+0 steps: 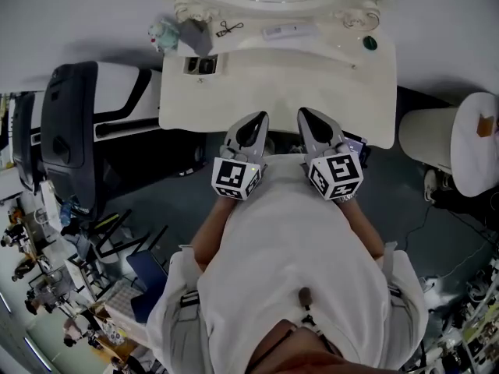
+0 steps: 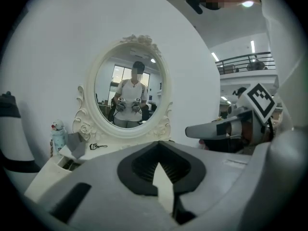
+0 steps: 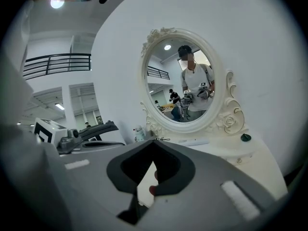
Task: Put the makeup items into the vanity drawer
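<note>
While both hang side by side near the front edge of the bench, the left gripper has its fingers clenched together, and the right gripper looks clenched too, with an unidentifiable reddish speck at its gap. An eyelash curler, a white tube and a dark green pot lie at the bench's back, below the mirror.

Black treadmill far left; white round stool right, well apart.
</note>
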{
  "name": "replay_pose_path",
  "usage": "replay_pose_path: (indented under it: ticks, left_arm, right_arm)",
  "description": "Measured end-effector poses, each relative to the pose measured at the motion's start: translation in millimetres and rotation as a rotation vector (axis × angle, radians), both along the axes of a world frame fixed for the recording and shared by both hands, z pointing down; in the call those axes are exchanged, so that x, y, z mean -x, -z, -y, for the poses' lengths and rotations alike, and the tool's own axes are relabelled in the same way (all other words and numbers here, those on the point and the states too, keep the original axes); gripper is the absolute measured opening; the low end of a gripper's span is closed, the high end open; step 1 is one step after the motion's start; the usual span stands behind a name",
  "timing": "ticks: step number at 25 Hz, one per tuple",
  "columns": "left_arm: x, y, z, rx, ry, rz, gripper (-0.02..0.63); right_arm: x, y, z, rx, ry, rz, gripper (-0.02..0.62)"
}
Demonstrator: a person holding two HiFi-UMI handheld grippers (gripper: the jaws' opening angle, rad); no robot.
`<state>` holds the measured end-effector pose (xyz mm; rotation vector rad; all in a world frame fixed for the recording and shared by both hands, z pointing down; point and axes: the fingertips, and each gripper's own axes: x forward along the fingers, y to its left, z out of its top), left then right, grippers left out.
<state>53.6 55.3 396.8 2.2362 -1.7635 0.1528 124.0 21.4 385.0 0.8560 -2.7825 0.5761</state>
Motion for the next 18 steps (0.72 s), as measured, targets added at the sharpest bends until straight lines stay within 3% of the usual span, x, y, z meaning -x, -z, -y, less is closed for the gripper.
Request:
replay_pose_path:
  ticks: [7,10,14,18]
  left_arm:
    - [-2.8,-7.9,-25.4,0.015,0.044,-0.048,0.006]
    - [-9.8,-9.4,-28.0,0.005,0.006,-0.053,0.006]
    - [-13.3,-12.3,-33.4,-0.002,-0.082,-0.003,0.006]
    - [14.4,-8.8,-45.2,-0.028,-0.086,0.019,0.006]
  right_arm:
    - [-15.2,-3.6,-21.9,0.006,-0.012,0.019,0.005]
    - [-18.0,-3.2,-24.8,-0.006,-0.035,-0.003,0.005]
    - [-11.0,-2.7,-26.2,-0.053,-0.074,-0.04,0.005]
    - [24.6,-6.4,-39.9,-0.06,-0.039,-0.074,0.005]
